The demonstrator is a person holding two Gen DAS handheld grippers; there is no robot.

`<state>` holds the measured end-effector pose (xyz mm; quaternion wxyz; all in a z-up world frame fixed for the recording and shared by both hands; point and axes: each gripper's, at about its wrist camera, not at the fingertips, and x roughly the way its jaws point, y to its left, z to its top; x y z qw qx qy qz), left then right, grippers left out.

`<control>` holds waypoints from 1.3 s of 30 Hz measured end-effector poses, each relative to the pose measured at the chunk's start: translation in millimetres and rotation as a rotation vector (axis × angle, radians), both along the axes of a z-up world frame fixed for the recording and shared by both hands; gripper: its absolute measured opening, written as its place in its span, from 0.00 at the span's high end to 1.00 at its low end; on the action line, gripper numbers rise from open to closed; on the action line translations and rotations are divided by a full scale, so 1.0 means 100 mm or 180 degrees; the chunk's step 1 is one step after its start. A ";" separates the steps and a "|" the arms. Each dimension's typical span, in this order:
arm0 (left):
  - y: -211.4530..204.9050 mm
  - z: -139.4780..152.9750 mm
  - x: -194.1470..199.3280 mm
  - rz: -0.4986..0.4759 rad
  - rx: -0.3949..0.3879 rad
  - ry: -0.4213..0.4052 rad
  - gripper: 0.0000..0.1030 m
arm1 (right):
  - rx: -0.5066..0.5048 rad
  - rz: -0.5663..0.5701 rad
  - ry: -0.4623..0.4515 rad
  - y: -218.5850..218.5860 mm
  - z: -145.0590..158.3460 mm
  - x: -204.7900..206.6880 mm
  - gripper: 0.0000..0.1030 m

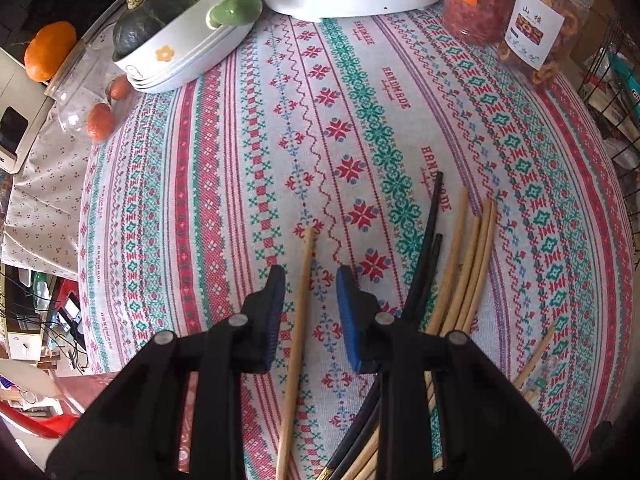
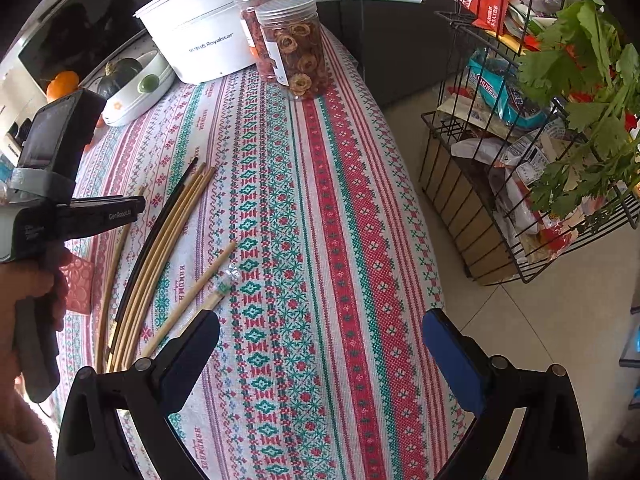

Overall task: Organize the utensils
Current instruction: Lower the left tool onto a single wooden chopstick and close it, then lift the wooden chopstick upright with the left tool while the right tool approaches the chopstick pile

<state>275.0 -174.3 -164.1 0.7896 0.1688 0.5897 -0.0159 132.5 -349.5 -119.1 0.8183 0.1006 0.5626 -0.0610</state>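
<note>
A single wooden chopstick (image 1: 298, 332) lies on the patterned tablecloth (image 1: 224, 168) between the fingers of my left gripper (image 1: 311, 276), which is open and hovers just above it. To its right lies a bundle of black chopsticks (image 1: 428, 240) and several wooden chopsticks (image 1: 470, 264). In the right wrist view the same bundle (image 2: 160, 248) lies left of centre, with a loose wooden chopstick (image 2: 200, 284) and a paper-wrapped one (image 2: 218, 294) beside it. My right gripper (image 2: 320, 332) is wide open and empty above the cloth. The left gripper body (image 2: 72, 216) shows at the left.
At the far table end stand a white cooker pot (image 2: 200, 36), two jars of dried fruit (image 2: 298, 48) and stacked white dishes holding a dark squash (image 1: 152, 16). A wire rack (image 2: 520, 160) of packets stands on the floor right of the table edge.
</note>
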 end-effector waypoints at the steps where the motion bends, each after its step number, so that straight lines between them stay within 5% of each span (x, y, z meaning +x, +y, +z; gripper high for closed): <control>1: 0.01 0.00 0.02 0.0016 -0.0016 -0.0008 0.72 | -0.0002 0.0009 0.0009 0.01 -0.01 0.01 0.01; 6: 0.03 -0.01 0.06 0.0022 -0.0037 -0.0002 0.73 | -0.0021 0.0065 0.0021 0.06 -0.03 0.02 0.01; 10: 0.19 -0.06 0.09 0.0115 -0.0437 0.0083 0.92 | -0.0039 0.0051 0.0019 0.05 -0.03 0.02 0.01; 18: 0.16 -0.02 -0.27 -0.0119 -0.0428 0.0065 0.93 | -0.0017 -0.0024 0.0054 0.00 -0.06 0.02 0.01; 30: 0.43 1.02 -1.33 -0.0734 -0.0892 -0.0690 0.94 | 0.0039 -0.0198 0.0052 -0.03 -0.05 -0.04 0.01; 39: 0.92 1.40 -1.86 -0.0955 -0.1193 -0.1056 0.94 | 0.0023 0.0031 0.0057 0.28 -0.12 0.12 0.01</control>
